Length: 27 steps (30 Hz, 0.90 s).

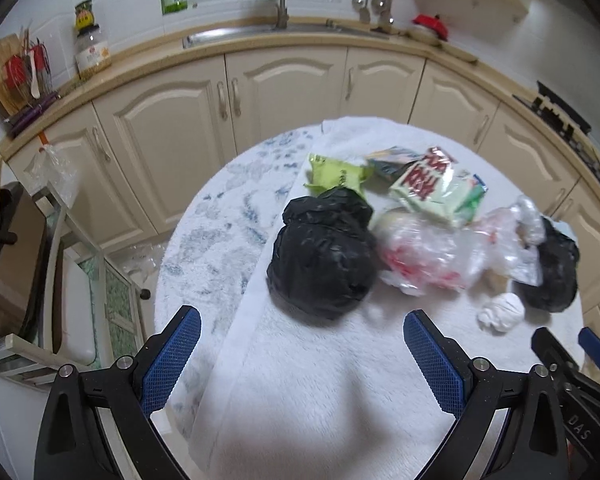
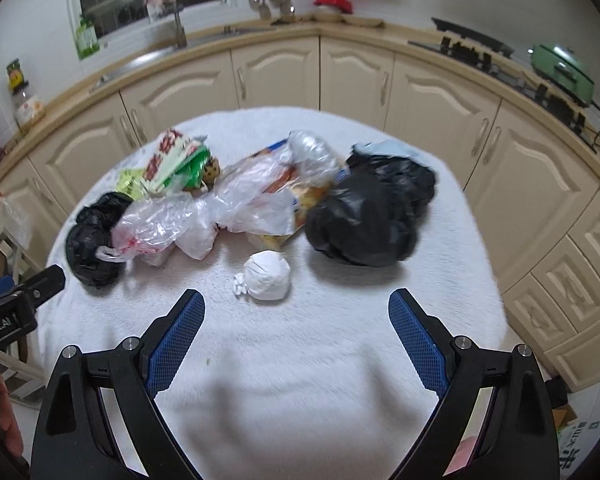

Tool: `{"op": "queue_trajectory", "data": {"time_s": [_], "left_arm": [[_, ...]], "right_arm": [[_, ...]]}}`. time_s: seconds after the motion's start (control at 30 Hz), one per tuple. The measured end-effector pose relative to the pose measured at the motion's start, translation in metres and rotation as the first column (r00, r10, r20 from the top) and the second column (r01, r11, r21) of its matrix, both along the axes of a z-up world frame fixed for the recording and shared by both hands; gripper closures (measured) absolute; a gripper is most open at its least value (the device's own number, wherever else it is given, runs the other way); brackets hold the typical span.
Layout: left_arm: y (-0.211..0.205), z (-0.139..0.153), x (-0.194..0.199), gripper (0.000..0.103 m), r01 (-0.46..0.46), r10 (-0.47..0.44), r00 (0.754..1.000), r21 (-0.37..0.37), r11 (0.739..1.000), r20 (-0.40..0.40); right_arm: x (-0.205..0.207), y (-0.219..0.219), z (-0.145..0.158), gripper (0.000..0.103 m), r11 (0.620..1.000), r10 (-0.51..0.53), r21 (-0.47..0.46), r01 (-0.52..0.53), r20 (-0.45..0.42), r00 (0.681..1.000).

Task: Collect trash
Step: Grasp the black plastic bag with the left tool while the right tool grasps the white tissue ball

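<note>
Trash bags (image 1: 324, 252) and wrappers (image 1: 432, 188) crowd mid-frame on the white-covered bench (image 2: 300, 360), both grippers, left (image 1: 300, 354) and right (image 2: 296, 338), hovering below with jaws spread, empty.

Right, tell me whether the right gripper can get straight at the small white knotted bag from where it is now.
Probably yes. The right gripper is open, and the small white knotted bag lies just ahead of its fingertips, slightly left of centre, on bare white cloth. Nothing sits between them; the other trash lies behind it.
</note>
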<state>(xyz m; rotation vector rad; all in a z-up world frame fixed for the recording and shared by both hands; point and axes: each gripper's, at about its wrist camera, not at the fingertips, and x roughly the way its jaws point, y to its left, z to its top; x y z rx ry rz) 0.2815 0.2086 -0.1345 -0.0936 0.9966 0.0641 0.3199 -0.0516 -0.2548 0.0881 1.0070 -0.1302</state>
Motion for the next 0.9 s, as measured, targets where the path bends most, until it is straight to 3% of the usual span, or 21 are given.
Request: {"op": "queue_trajectory", "data": {"time_s": [0.2, 0.3, 0.47, 0.5, 0.53, 0.57, 0.6, 0.9], "left_arm": [[0.012, -0.027, 0.04, 0.003, 0.006, -0.006, 0.999, -0.02, 1.0, -0.042], [0.014, -0.04, 0.057, 0.003, 0.012, -0.014, 0.998, -0.038, 0.999, -0.058], [0.015, -0.069, 0.087, 0.003, 0.026, -0.034, 0.994, -0.081, 0.996, -0.099], [0.015, -0.074, 0.091, 0.005, 0.034, -0.044, 0.994, -0.103, 0.994, -0.103], [0.017, -0.081, 0.095, 0.013, 0.043, -0.058, 0.993, -0.138, 0.989, -0.107], [0.018, -0.086, 0.096, 0.018, 0.051, -0.07, 0.991, -0.166, 0.985, -0.114], [0.017, -0.086, 0.098, 0.027, 0.057, -0.07, 0.994, -0.144, 0.988, -0.087], [0.028, -0.085, 0.093, 0.03, 0.023, -0.028, 0.998, -0.098, 0.995, -0.05]], "right_arm": [[0.029, 0.005, -0.028, 0.01, 1.0, 0.006, -0.008, -0.006, -0.074, 0.997], [0.04, 0.005, -0.037, 0.019, 1.0, 0.007, 0.002, -0.007, -0.098, 0.995], [0.051, 0.002, -0.052, 0.051, 1.0, -0.002, 0.029, 0.007, -0.148, 0.989], [0.051, 0.002, -0.054, 0.053, 0.999, 0.001, 0.039, 0.005, -0.147, 0.989], [0.05, 0.002, -0.053, 0.057, 0.999, -0.001, 0.033, 0.006, -0.137, 0.991], [0.05, 0.003, -0.052, 0.068, 1.0, 0.001, 0.031, 0.003, -0.134, 0.991], [0.05, 0.004, -0.051, 0.07, 0.999, 0.007, 0.04, -0.002, -0.133, 0.991], [0.051, 0.004, -0.046, 0.072, 0.998, 0.008, 0.056, -0.002, -0.12, 0.993]]}}
